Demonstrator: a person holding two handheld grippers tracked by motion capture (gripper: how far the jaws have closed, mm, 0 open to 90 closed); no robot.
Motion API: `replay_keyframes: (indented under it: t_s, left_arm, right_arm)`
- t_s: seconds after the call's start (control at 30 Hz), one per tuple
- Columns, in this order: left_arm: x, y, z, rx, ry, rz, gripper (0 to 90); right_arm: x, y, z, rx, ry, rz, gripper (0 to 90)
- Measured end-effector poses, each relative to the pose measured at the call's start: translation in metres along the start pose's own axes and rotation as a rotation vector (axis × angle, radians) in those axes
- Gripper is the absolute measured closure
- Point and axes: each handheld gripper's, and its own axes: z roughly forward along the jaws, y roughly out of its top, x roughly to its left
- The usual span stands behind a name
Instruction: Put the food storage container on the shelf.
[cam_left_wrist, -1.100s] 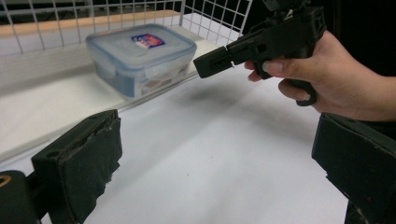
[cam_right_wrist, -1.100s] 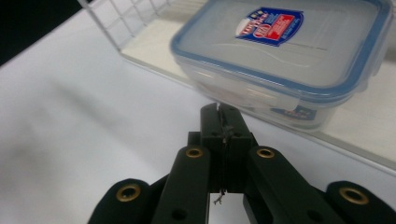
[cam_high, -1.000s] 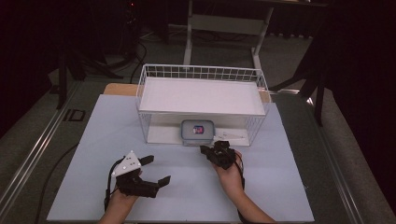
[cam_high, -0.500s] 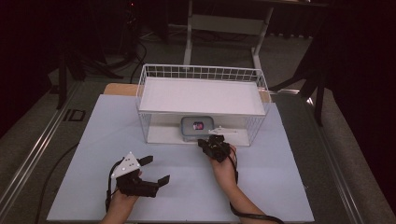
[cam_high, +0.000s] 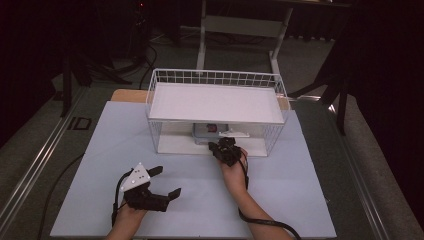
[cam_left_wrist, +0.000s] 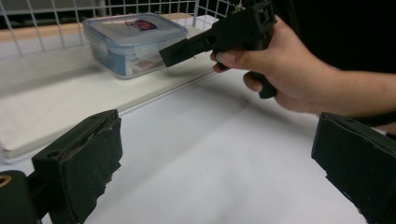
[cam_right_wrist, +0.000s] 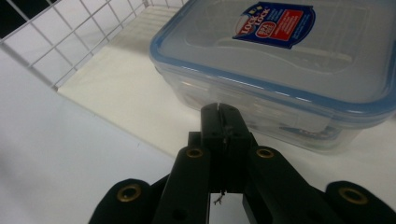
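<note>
Pressing closed right tool (cam_right_wrist: 219, 108) at clear blue-rimmed box (cam_right_wrist: 285, 60), apparently touching, left tool (cam_left_wrist: 210, 172) wide, empty

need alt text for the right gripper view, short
The right gripper, its two black jaws shut together with nothing between them, points at the side of a clear plastic food container with a blue-rimmed lid and a red and blue label. The container sits on a cream board inside a white wire rack.
</note>
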Motion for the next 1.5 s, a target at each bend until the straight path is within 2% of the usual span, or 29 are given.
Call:
replay_keyframes:
  t_s: [0.2,0.23,0.3,0.4,0.47,0.67,0.83,0.9,0.97,1.03,1.07,1.1,1.17,1.23,1.3,1.37,1.5]
  left_arm:
    - [0.001,-0.001,-0.001,-0.007,-0.008,-0.030,3.0]
    - [0.001,-0.001,-0.001,-0.007,-0.007,-0.025,3.0]
    - [0.000,0.000,-0.001,-0.006,-0.001,-0.012,3.0]
    - [-0.001,0.000,-0.001,-0.006,-0.003,-0.008,3.1]
    - [-0.001,0.000,0.000,-0.003,-0.005,-0.012,3.1]
    - [0.000,-0.001,0.001,-0.001,-0.014,-0.026,3.1]
    - [0.000,-0.001,0.001,0.003,-0.015,-0.028,3.1]
    - [0.000,-0.001,0.000,-0.002,-0.017,-0.029,3.1]
    - [0.000,0.000,-0.001,-0.008,-0.019,-0.022,3.1]
    - [0.000,0.000,-0.003,-0.034,-0.052,-0.016,3.0]
    - [0.000,0.001,-0.004,-0.038,-0.054,-0.015,3.1]
    - [-0.001,0.001,-0.004,-0.036,-0.044,-0.011,3.0]
    - [0.000,0.002,-0.004,-0.034,-0.031,-0.012,3.0]
    - [0.000,0.001,-0.004,-0.034,-0.029,-0.022,3.1]
    - [0.000,0.001,-0.003,-0.033,-0.027,-0.019,3.1]
    - [0.000,0.001,-0.003,-0.031,-0.025,-0.013,3.1]
    - [-0.001,0.002,-0.001,-0.021,-0.024,-0.003,3.1]
  right_arm:
    - [-0.001,0.008,0.005,-0.013,-0.020,0.009,89.7]
    - [-0.001,0.010,0.004,-0.010,-0.027,0.023,89.7]
    - [-0.004,0.014,0.005,-0.021,-0.043,0.003,89.7]
    - [-0.004,0.018,0.005,0.000,-0.060,0.039,89.7]
    - [-0.004,0.019,0.005,0.014,-0.049,0.064,89.7]
    - [-0.002,0.019,0.007,0.011,-0.039,0.074,89.8]
    - [-0.002,0.020,0.007,0.012,-0.048,0.065,89.7]
    - [-0.002,0.018,0.007,0.003,-0.060,0.037,89.7]
    - [0.000,0.015,0.005,-0.005,-0.052,0.005,89.2]
    - [0.004,0.012,0.000,-0.001,-0.040,0.004,86.3]
    - [0.005,0.011,-0.002,-0.007,-0.041,-0.021,85.6]
    - [0.007,0.011,-0.005,-0.010,-0.045,-0.032,84.8]
    - [0.008,0.009,-0.011,-0.016,-0.034,-0.011,81.0]
    - [0.011,0.007,-0.016,-0.019,-0.055,-0.029,77.5]
    - [0.014,0.004,-0.023,-0.029,-0.045,-0.034,73.3]
    - [0.017,0.003,-0.030,-0.040,-0.042,-0.050,65.3]
    - [0.019,0.001,-0.044,-0.062,-0.021,-0.060,43.1]
